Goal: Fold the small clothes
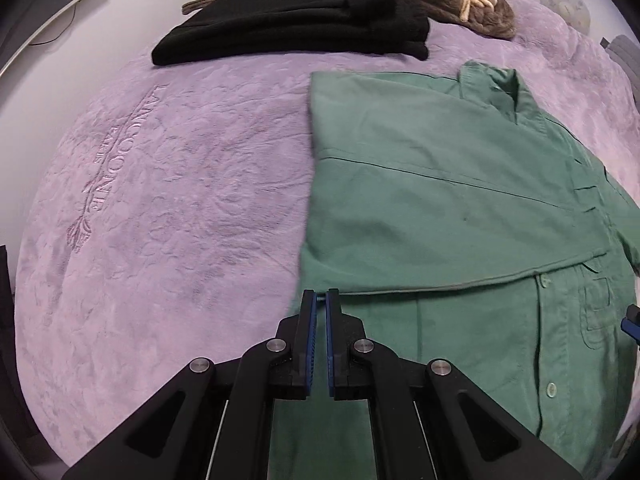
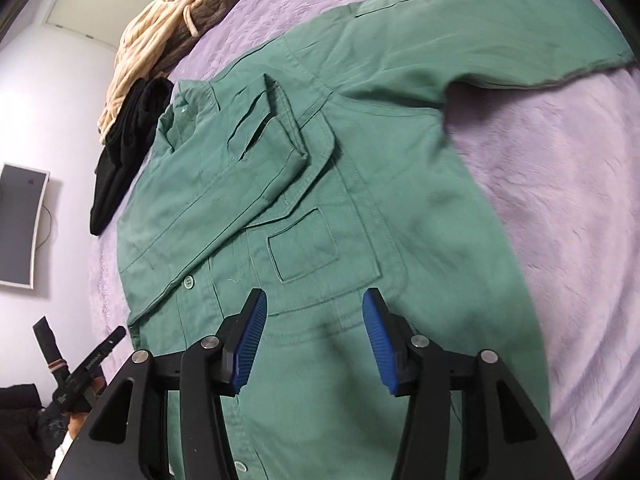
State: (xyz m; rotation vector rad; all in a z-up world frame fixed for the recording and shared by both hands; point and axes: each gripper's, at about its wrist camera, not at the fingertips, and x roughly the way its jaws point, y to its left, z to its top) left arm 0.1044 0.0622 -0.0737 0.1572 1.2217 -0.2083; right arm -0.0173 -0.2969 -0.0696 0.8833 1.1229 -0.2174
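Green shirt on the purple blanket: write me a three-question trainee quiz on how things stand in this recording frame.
1. True or false: one sleeve of the green shirt is folded across its front.
2. Which gripper has its fingers apart: A) left gripper B) right gripper?
3. Fill in: beyond the shirt, a folded ____ garment lies on the purple blanket.

Key: 1 true; 2 B; 3 black.
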